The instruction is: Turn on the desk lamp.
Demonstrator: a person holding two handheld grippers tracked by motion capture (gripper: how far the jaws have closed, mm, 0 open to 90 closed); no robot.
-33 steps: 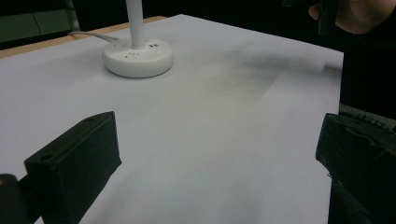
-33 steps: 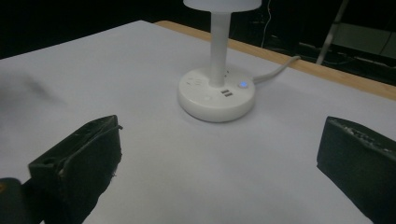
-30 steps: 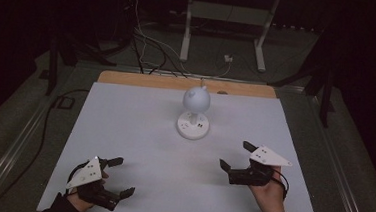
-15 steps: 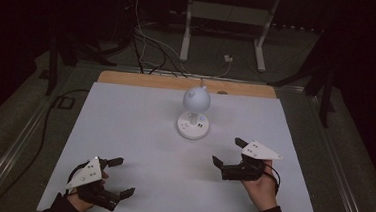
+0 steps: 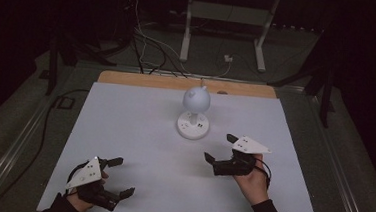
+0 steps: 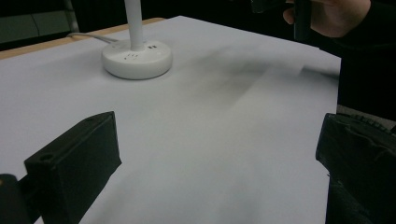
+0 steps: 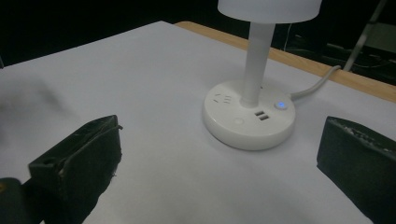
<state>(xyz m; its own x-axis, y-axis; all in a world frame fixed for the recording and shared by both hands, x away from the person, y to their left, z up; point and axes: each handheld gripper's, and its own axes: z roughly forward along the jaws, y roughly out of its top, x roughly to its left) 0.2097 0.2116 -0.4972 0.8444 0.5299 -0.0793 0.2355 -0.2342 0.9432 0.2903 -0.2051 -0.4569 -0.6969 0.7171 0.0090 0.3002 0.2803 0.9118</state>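
Facing lamp: right gripper point(image 5: 219, 151), jaws spread, empty, near white lamp point(image 5: 195, 116)
Resting apart: left gripper point(image 5: 118, 177), jaws spread, empty
Surface: bench point(image 5: 139, 132)

Both hand-held grippers, left point(image 5: 116, 177) and right point(image 5: 220, 149), gape wide, empty.

Bare white table point(image 5: 134, 132) lies open between the right gripper point(image 5: 219, 149) and the desk lamp point(image 5: 194, 117), the lone obstacle standing at centre.
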